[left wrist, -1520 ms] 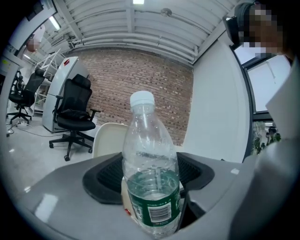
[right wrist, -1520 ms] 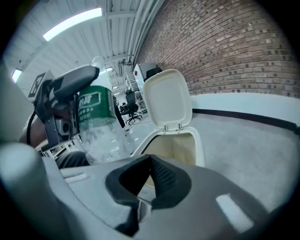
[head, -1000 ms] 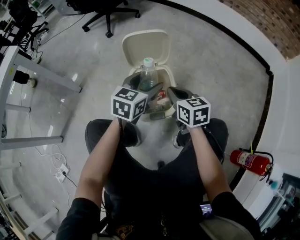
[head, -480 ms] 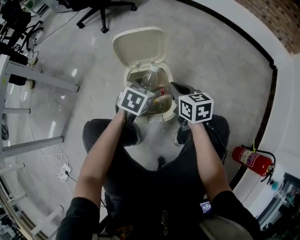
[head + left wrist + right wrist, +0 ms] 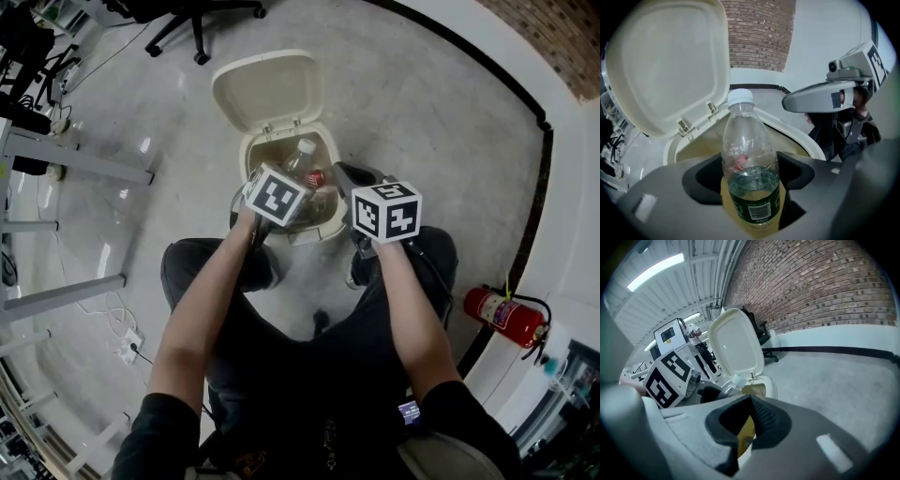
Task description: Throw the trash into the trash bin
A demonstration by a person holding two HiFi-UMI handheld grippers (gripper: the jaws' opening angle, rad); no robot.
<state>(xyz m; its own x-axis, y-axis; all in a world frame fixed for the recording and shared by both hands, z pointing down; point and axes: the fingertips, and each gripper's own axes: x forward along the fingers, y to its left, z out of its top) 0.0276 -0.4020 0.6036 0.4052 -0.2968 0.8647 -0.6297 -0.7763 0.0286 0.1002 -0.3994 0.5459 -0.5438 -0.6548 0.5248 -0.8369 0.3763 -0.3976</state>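
Over the open trash bin, the left tool pinches a bottle upright, seemingly ready to drop; the right tool is pressed together, empty.

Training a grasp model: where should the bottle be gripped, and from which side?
Grip the bottle at its labelled lower body, from the two sides, as the left tongs do: the wall is wide and straight there, then narrows toward the cap.

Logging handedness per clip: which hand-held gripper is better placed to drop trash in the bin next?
Left: the left hand-held gripper clamps the bottle above the open bin; the right hand-held gripper is shut, empty.
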